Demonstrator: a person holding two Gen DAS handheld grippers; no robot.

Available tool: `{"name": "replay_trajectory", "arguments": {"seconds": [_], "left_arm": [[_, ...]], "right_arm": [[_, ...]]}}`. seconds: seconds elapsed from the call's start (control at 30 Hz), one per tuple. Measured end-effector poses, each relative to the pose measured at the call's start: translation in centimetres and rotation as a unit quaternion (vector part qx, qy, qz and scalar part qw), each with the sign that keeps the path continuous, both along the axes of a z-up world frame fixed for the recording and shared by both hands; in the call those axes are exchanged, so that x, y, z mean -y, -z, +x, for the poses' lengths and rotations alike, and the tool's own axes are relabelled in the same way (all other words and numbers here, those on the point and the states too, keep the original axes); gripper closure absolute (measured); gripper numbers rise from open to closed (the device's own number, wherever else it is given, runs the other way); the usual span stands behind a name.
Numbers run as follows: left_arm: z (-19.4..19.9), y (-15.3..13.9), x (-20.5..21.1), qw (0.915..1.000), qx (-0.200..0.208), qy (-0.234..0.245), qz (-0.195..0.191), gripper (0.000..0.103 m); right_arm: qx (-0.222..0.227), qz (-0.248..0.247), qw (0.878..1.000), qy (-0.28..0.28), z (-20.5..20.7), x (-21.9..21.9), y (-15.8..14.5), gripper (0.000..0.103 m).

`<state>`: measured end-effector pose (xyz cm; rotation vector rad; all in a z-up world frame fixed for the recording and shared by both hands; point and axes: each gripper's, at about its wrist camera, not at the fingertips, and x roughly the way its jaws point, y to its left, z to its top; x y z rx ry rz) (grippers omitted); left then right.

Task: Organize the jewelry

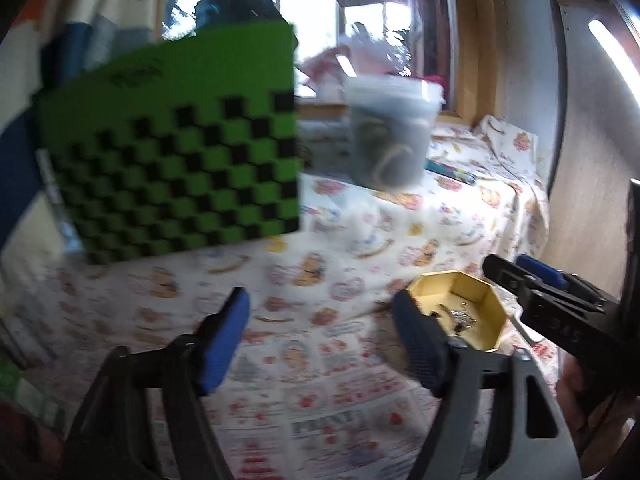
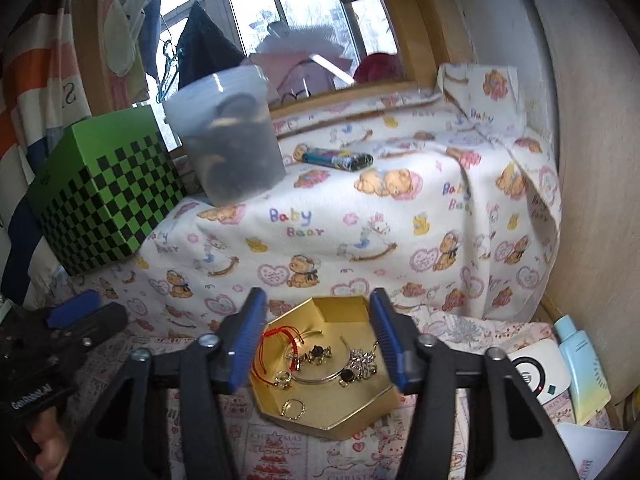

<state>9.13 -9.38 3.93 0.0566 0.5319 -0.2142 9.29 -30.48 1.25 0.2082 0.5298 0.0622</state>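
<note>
Here, a teddy-bear-print cloth (image 2: 360, 216) covers the table; at ten o'clock in the right wrist view stands a green checkered box (image 2: 104, 196), with a translucent plastic tub (image 2: 228, 136) at eleven. The gold octagonal tray (image 2: 340, 420) of jewelry (image 2: 328, 360) sits at six o'clock, beneath the right gripper (image 2: 318, 344), whose jaws are wide, holding nothing. The left gripper (image 1: 320, 344) is also wide and empty.

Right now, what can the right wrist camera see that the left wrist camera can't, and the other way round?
Only the right wrist view shows the jewelry clearly: a red cord, rings and a bangle, plus a white device and a pale blue bottle. Only the left wrist view shows the right hand-held gripper from outside. Both show the gold tray, green checkered box, plastic tub and bear-print cloth.
</note>
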Motion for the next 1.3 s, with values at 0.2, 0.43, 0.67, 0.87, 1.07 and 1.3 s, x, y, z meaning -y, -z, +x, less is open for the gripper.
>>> {"name": "replay_trajectory", "arguments": {"seconds": [0.2,0.43,0.67,0.87,1.07,1.3], "left_arm": [[-1.9,-0.4,-3.3,0.9986,0.040,-0.026,-0.021,0.010],[-3.3,0.0,-6.3,0.9943,0.081,-0.059,-0.036,0.001],[-4.1,1.8,-8.5,0.9905,0.100,-0.077,-0.053,0.001],[-3.9,4.0,-9.5,0.9890,0.100,-0.097,-0.050,0.001],[-4.3,4.8,-9.7,0.9849,0.115,-0.121,-0.045,0.001],[-4.0,5.3,-9.1,0.9823,0.118,-0.145,-0.012,0.000]], "right_arm": [[0.050,-0.010,0.999,-0.012,-2.3,-1.6,-1.6,0.010],[0.099,-0.055,0.993,-0.023,-3.9,-4.4,-1.9,0.000],[0.117,-0.072,0.990,-0.028,-4.1,-5.8,-0.7,0.000],[0.106,-0.092,0.990,-0.025,-3.4,-6.8,0.7,0.000],[0.100,-0.109,0.989,-0.022,-3.0,-7.6,1.7,0.000],[0.094,-0.114,0.989,-0.021,-2.8,-7.7,1.8,0.000]]}}
